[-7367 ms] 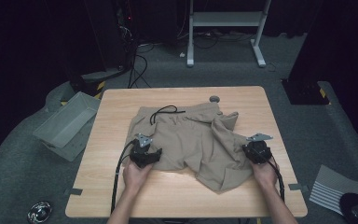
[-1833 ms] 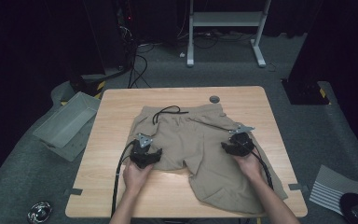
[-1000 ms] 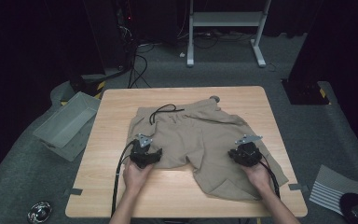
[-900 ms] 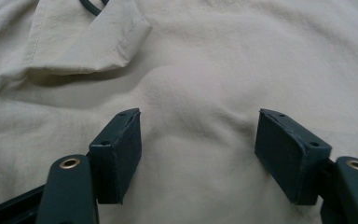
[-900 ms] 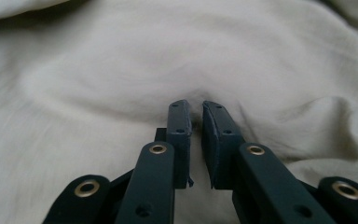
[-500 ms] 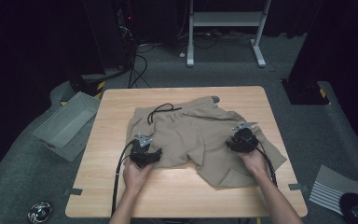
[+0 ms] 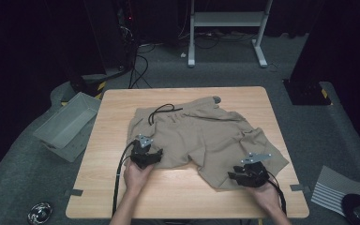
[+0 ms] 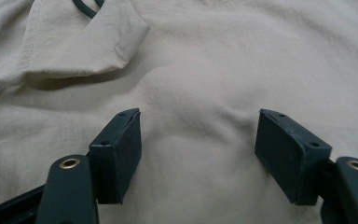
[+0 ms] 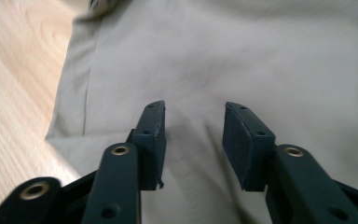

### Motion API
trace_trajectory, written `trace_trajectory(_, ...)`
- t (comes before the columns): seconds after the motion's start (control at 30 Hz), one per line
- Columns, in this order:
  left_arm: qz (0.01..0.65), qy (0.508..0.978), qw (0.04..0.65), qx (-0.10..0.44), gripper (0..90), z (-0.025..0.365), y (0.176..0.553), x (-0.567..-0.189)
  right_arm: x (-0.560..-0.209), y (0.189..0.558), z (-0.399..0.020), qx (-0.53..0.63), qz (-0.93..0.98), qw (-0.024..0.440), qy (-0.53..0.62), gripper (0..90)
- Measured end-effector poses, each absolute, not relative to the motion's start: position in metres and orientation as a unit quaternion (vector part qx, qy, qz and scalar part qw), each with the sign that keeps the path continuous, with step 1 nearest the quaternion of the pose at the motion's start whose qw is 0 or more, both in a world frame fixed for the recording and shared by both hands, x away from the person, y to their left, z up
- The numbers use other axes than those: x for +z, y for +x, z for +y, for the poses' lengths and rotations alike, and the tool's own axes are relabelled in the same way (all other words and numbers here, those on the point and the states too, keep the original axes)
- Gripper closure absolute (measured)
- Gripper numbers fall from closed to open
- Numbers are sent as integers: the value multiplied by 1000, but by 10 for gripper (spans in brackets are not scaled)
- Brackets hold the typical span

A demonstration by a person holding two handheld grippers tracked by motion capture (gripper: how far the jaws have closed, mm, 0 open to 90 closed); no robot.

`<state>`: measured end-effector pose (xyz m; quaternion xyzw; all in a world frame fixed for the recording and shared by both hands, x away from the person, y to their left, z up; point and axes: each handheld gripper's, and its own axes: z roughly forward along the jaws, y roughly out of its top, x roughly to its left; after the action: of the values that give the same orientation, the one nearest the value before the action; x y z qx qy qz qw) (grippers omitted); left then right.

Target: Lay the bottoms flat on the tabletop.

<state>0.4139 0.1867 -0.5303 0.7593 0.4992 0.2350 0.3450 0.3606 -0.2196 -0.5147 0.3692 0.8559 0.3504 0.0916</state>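
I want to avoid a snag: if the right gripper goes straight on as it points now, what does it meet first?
Probably the beige fabric shorts: the right gripper has its jaws apart just above the smooth cloth, nothing between them. Depth is hard to judge.

We see matt beige cloth shorts [image 7: 206,138], softly creased, on a smooth pale wood table [image 7: 272,108], with matt black plastic jaws and a dark cord [image 7: 161,111].

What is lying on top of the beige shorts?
A black drawstring lies on the beige shorts near the waistband; both grippers sit over the hems. The table beneath is covered.
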Motion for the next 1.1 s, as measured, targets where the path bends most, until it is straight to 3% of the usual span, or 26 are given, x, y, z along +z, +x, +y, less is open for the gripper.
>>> trace_trajectory(0.1, 500, 760, 341, 238, 315, 187, 415, -530, -516, 358, -217, 345, 862, 120, 352, 772)
trace_trajectory(0.3, 510, 753, 337, 244, 329, 184, 433, -530, -518, 371, -212, 348, 860, 142, 346, 856)
trace_trajectory(0.53, 521, 745, 335, 247, 330, 186, 440, -530, -516, 396, -208, 342, 851, 151, 367, 871)
trace_trajectory(0.77, 524, 743, 334, 248, 329, 186, 438, -530, -500, 352, -206, 393, 845, 155, 328, 866)
trace_trajectory(1.0, 525, 742, 334, 249, 328, 186, 437, -530, -505, 328, -198, 400, 861, 98, 300, 848)
trace_trajectory(1.1, 525, 742, 334, 249, 328, 186, 437, -530, -507, 320, -191, 396, 872, 88, 274, 791)
